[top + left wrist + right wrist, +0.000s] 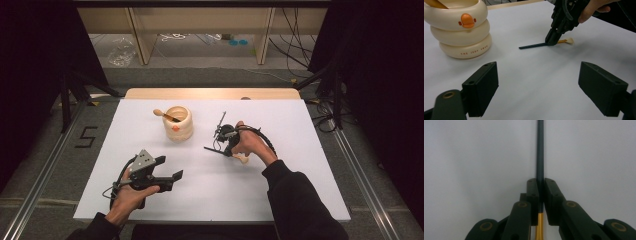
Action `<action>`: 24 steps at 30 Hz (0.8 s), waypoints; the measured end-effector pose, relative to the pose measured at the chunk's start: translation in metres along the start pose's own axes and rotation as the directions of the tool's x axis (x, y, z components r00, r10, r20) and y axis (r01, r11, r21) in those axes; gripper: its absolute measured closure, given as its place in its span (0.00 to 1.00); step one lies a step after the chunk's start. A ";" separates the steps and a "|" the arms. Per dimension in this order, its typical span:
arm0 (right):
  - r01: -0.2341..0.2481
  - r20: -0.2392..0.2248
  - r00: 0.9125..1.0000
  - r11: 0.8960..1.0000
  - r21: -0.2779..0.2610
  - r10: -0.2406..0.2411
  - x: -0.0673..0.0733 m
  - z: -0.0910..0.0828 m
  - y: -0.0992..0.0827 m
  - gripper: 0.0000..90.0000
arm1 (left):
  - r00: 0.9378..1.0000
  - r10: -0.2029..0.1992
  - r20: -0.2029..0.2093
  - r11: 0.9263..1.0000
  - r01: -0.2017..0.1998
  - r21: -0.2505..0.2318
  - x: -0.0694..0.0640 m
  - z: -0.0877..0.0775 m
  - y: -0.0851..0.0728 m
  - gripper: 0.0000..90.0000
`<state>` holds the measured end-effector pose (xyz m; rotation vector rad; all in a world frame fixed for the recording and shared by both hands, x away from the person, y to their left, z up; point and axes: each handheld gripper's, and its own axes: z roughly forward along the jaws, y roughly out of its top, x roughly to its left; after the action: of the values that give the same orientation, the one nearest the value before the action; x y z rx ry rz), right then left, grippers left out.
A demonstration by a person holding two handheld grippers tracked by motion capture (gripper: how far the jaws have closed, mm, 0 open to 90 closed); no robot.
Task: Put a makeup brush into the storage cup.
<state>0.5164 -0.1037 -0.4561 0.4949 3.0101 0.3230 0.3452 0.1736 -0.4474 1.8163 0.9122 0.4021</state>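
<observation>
- Our right gripper [223, 148] has its jaws clamped on a thin brush [541, 44] with a dark green handle, gold ferrule and pale bristle tip; the brush lies flat on the white table [210, 190], well apart from the cream ringed holder with an orange duck bill [178, 123].
- In the right gripper view the dark handle [540, 150] runs straight out between the pads, so we keep the grip centred and lift level.
- We judge the next move calls for tilting the brush upright before lowering it beside the wooden tool [165, 115] in the holder.
- Our left gripper [162, 172] rests wide apart and empty; we keep it clear.
</observation>
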 end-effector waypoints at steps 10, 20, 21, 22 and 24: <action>0.013 0.021 1.000 0.999 -0.033 -0.012 0.003 -0.008 0.001 0.92 | 1.000 -0.012 -0.003 1.000 0.012 0.001 0.000 0.000 0.000 0.18; 0.031 0.029 0.999 0.992 -0.124 -0.028 0.013 -0.037 -0.006 0.92 | 1.000 -0.021 0.001 0.999 0.021 0.034 0.007 0.004 -0.003 0.18; 0.037 0.035 0.999 0.990 -0.135 -0.032 0.014 -0.040 -0.007 0.92 | 1.000 -0.026 -0.005 0.999 0.026 0.039 0.009 0.005 -0.004 0.18; 0.047 0.046 0.998 0.989 -0.143 -0.041 0.016 -0.044 -0.008 0.92 | 1.000 -0.027 -0.009 0.999 0.027 0.042 0.011 0.006 -0.004 0.18; 0.059 0.057 0.997 0.986 -0.158 -0.051 0.019 -0.050 -0.010 0.92 | 1.000 -0.028 -0.013 0.999 0.029 0.045 0.014 0.007 -0.004 0.18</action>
<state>0.4906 -0.1164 -0.4101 0.3990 2.9089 0.5325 0.3570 0.1804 -0.4560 1.8419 0.9617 0.3775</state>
